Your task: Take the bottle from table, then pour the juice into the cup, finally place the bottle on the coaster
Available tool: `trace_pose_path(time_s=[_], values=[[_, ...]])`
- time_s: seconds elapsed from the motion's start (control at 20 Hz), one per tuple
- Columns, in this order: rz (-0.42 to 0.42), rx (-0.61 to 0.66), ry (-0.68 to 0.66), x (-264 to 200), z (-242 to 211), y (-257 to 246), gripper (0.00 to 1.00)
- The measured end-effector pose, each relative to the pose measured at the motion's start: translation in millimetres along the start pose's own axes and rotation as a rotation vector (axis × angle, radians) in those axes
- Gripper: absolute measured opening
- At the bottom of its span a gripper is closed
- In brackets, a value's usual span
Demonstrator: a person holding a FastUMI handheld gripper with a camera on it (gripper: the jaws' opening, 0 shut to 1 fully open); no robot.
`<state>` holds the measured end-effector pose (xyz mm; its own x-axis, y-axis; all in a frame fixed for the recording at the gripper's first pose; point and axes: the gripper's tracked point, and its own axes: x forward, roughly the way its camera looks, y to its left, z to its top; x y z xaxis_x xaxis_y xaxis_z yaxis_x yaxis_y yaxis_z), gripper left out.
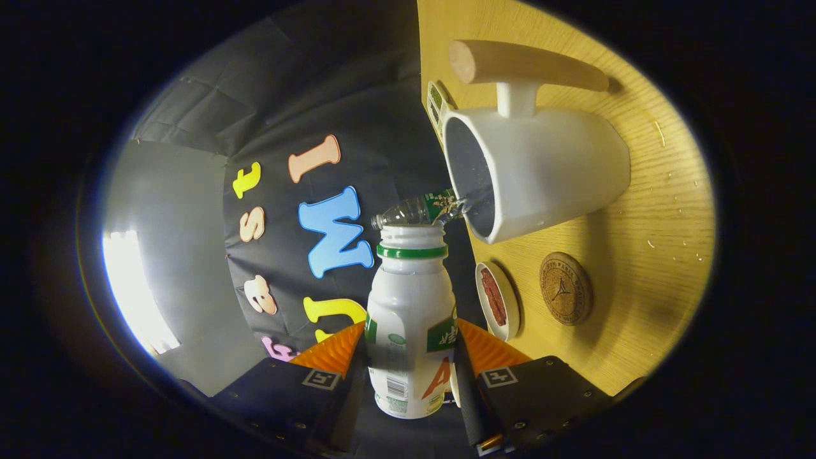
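fingers (411,357) clamping bottle (411,319), near cup (542,172)

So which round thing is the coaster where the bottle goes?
Start at the wooden table and find the big white cup with the wooden handle. Just past the cup's base lies the coaster, a flat brown cork disc, next to a small white dish. The dish has a white rim and something reddish inside; the coaster is plain cork with a dark mark in the middle.
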<state>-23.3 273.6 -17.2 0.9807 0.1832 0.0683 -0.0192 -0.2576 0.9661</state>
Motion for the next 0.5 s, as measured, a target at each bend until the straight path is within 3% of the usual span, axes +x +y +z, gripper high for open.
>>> trace_pose_path(time_s=[0.5], values=[[0.035,0.066,-0.033,-2.1,3.0,0.4,0.65]])
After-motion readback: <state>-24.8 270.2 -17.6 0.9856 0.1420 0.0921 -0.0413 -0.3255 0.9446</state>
